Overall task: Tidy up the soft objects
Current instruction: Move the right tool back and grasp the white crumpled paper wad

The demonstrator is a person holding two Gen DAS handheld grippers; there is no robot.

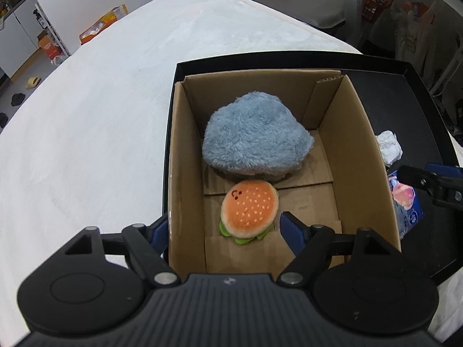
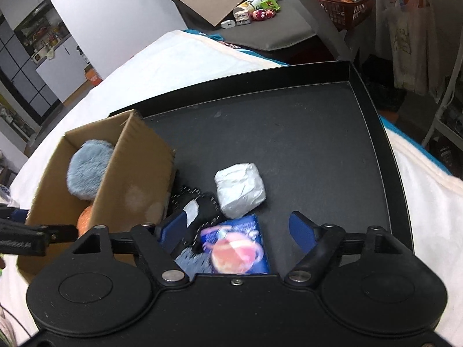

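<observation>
Both released: the left hand-held gripper (image 1: 224,230) hovers over the burger plush (image 1: 249,211) at the cardboard box's (image 1: 358,156) 6 o'clock; the right hand-held gripper (image 2: 237,232) hovers over a blue pouch (image 2: 235,245).

Blue-grey plush (image 1: 256,133), orange speckled burger toy (image 1: 249,208), brown box (image 1: 358,156), black tray (image 2: 289,133).

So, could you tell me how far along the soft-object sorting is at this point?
Done: the blue fluffy plush and burger plush lie in the cardboard box. In hand: nothing; left gripper and right gripper are open. Left: the white bundle, black pouch and blue packet on the black tray.
</observation>
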